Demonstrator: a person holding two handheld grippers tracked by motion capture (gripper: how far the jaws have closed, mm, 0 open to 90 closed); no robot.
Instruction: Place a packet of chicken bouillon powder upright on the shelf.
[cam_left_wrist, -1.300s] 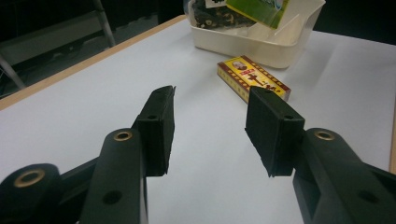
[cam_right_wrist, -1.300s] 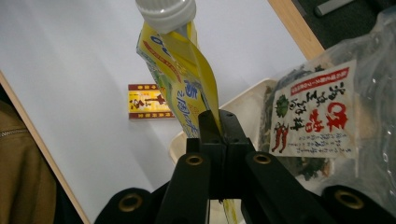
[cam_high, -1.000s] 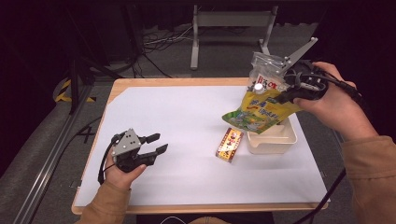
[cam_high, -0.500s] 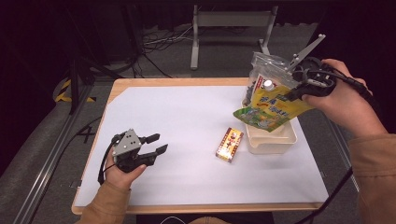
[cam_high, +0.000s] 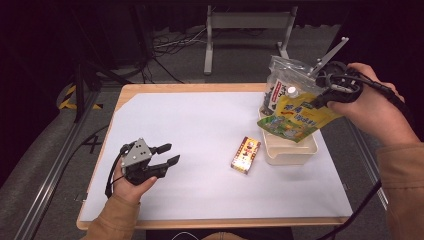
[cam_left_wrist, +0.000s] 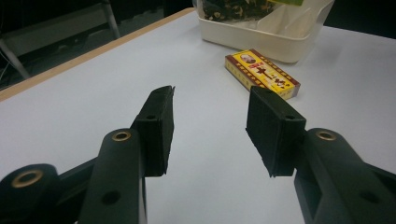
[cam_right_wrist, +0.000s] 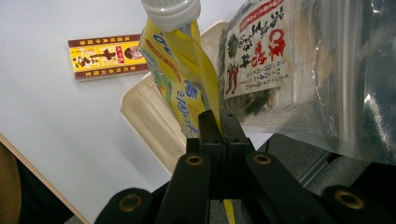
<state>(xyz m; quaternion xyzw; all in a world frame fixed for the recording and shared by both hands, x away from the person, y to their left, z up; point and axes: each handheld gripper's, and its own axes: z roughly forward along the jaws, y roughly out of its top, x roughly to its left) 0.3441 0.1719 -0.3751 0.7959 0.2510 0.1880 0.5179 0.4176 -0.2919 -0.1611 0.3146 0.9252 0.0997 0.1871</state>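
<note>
The left tool (cam_high: 169, 154) rests low at the near left of the white surface (cam_high: 200, 125), its jaws standing roughly half apart with nothing between them; it has not shifted over the last second. To its right, a small yellow and red box (cam_high: 246, 154) lies flat on the surface, just beside the near left corner of a cream tray (cam_high: 290, 154) and untouched. Further right, the right tool (cam_high: 320, 98) is clamped fully on the bottom edge of a yellow spouted pouch (cam_high: 295, 120), whose white cap (cam_right_wrist: 171, 11) points away from the hand. Against the earlier high views, the pouch now hangs slightly further right and higher, above the tray and beside the clear bag of dried food (cam_high: 280, 80) that stands in it. Judgement: the pouch is mid-transfer relative to the tray; whether it is going in or coming out cannot be settled from here.
</note>
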